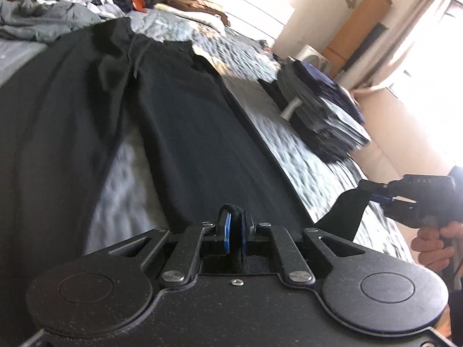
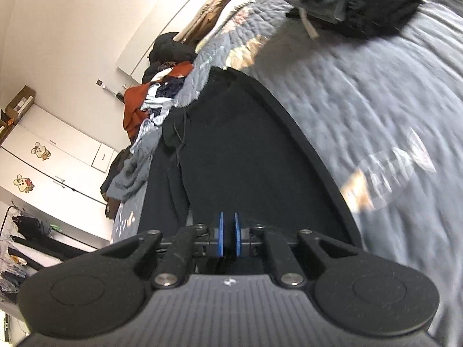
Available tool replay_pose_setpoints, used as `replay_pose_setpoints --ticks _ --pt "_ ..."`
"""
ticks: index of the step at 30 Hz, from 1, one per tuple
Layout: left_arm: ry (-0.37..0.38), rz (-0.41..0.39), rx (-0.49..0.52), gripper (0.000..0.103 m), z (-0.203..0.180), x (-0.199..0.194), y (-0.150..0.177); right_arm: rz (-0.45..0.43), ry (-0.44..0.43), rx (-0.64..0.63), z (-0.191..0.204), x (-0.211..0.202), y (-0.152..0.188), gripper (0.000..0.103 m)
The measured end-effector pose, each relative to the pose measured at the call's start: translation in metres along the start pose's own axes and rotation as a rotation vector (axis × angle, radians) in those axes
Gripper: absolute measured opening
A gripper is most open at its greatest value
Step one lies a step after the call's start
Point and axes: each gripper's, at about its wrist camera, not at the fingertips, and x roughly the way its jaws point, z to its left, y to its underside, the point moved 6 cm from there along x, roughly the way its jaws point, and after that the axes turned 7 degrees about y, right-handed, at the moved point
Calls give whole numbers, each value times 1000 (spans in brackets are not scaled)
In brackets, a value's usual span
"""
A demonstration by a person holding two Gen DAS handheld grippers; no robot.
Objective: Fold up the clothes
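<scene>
At the far left of the left wrist view, a heap of unfolded clothes (image 1: 72, 3) lies at the head of the bed, with orange, grey and white pieces mixed together. Below it the black trousers (image 1: 179, 110) lie spread flat on the grey quilted bedcover (image 1: 303, 156), with the waist and its drawstring toward the heap and the two legs running toward the camera. A strip of the bedcover shows between the legs.

In the middle, the left gripper (image 1: 235, 231) is closed almost fully, and its blue pads pinch a fold of black cloth at the hem of one trouser leg. More to the right, a stack of folded clothes (image 1: 321, 107) sits on the bedcover, well apart from the trousers. At the right edge, the right gripper (image 1: 373, 188) is held by a hand (image 1: 437, 243), and its fingers clamp a corner of the black cloth, which hangs from them in a taut flap.

In the right wrist view, white cupboards (image 2: 55, 159) with cartoon stickers stand at the left. The blue pads are narrowly apart, with dark cloth between them, and the trouser leg stretches forward from them.
</scene>
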Motion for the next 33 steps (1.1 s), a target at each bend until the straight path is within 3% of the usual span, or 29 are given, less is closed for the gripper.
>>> replay_pose_setpoints --ticks 1,5,8,9,11,13,15,17,19,21,25,33 --pt "-7 -3 1 7 5 7 -12 -8 4 -12 6 10 -10 1" --pt "-49 -2 26 7 21 45 -54 -39 18 -61 28 48 -49 1" --pt "-122 -25 0 9 42 71 -82 -58 39 -114 41 73 -72 2" --pt "-143 -23 -31 12 51 73 -87 -58 61 -155 41 76 -71 2" --pt "-157 -12 -77 30 64 72 -91 -56 106 -239 41 84 -69 5" --pt "-146 -28 -18 41 65 56 -81 -43 138 -325 38 87 -64 6" --pt "-147 -11 40 43 63 43 -62 1 151 -422 29 80 -44 15" --pt "-130 -18 60 43 56 33 -39 8 150 -455 18 72 -25 37" --pt "-134 -35 94 43 47 30 -21 12 151 -439 10 73 -9 44" --pt "-171 -34 145 43 40 34 -8 18 154 -414 2 76 7 47" --pt "-192 2 155 43 36 50 5 42 244 -553 -1 91 22 49" --pt "-208 92 123 41 51 95 7 98 307 -528 -13 128 5 50"
